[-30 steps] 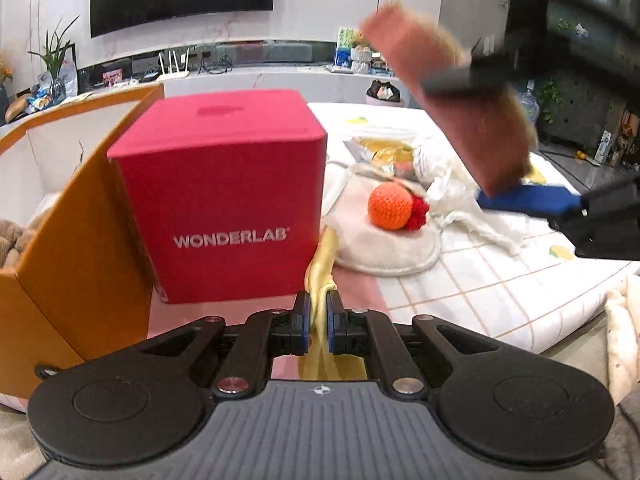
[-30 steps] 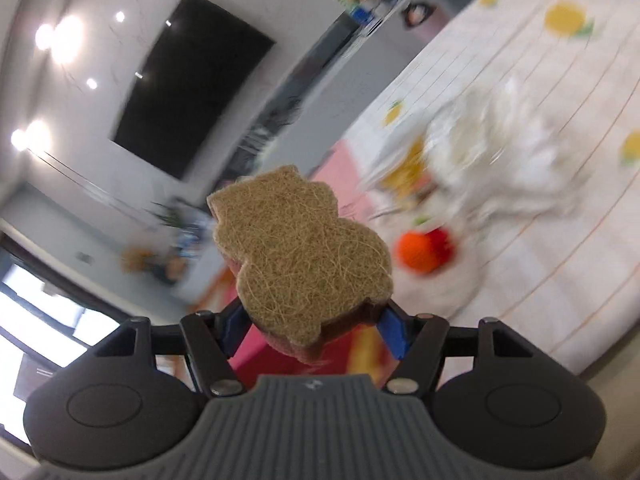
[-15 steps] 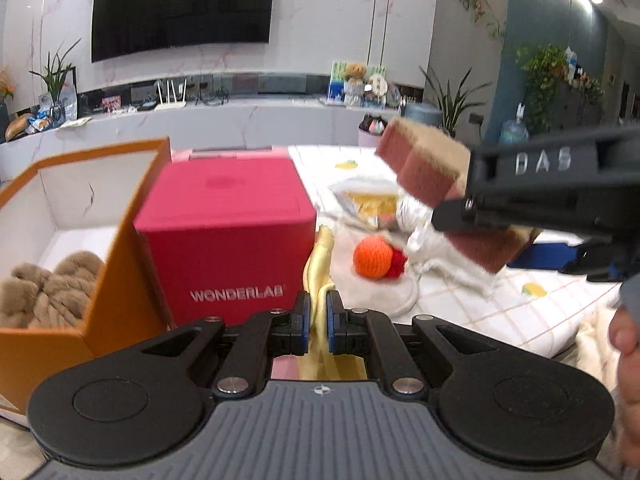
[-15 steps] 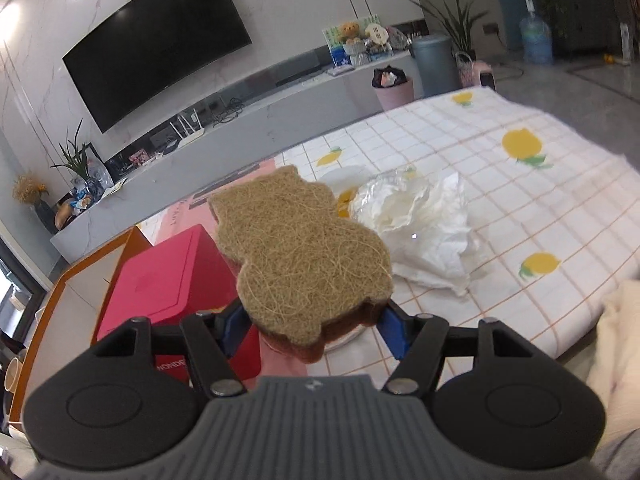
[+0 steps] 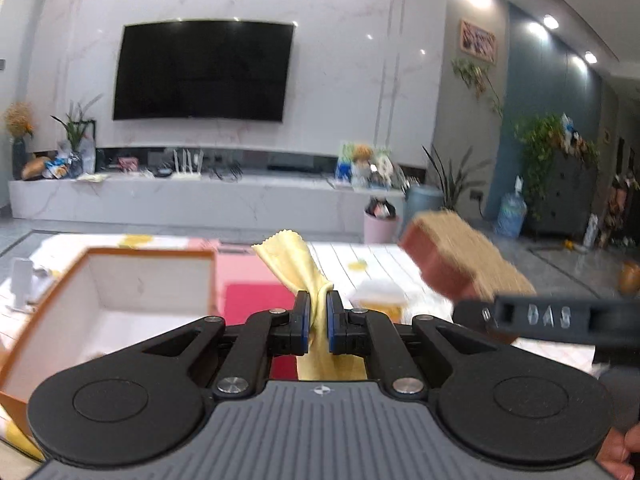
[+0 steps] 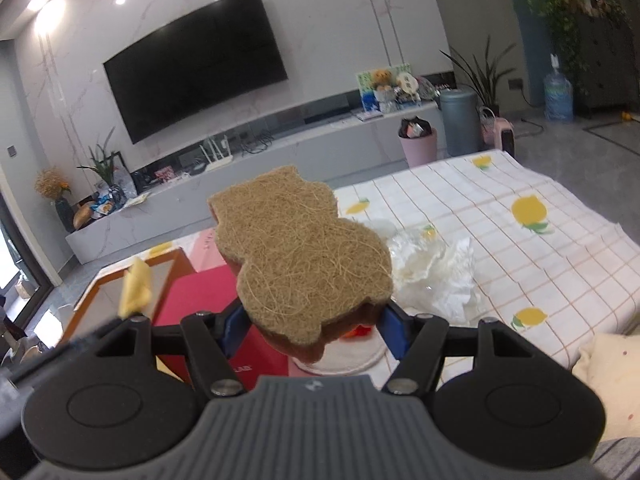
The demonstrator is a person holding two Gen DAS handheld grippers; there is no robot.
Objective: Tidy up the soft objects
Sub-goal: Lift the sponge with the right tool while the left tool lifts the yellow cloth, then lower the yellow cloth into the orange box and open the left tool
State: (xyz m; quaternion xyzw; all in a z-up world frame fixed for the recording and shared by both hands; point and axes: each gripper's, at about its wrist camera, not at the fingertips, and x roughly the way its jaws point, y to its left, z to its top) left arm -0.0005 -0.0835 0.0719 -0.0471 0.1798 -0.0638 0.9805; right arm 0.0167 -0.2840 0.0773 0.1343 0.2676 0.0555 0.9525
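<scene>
The left gripper's (image 5: 318, 320) fingers (image 5: 301, 322) are pinched almost together on a yellow cloth (image 5: 294, 264), which stands up above them and hangs below. The right gripper's (image 6: 312, 330) fingers (image 6: 390, 330) stand about half open, clamped across the sides of a scrubbing sponge (image 6: 300, 256) with a fibrous tan face and a reddish underside. Both loads are in the air, on the near side of the orange box (image 5: 120, 292), which stands open with its white inside showing. The cloth is just right of the box's rim; the sponge is farther right, past the red box (image 6: 204, 300) that sits beside the orange one. The step in hand looks like carrying both soft things to the orange box. To do it well, bring each load fully over the opening before letting go, lift the cloth's trailing end clear of the rim, and keep the two grippers from crossing.
</scene>
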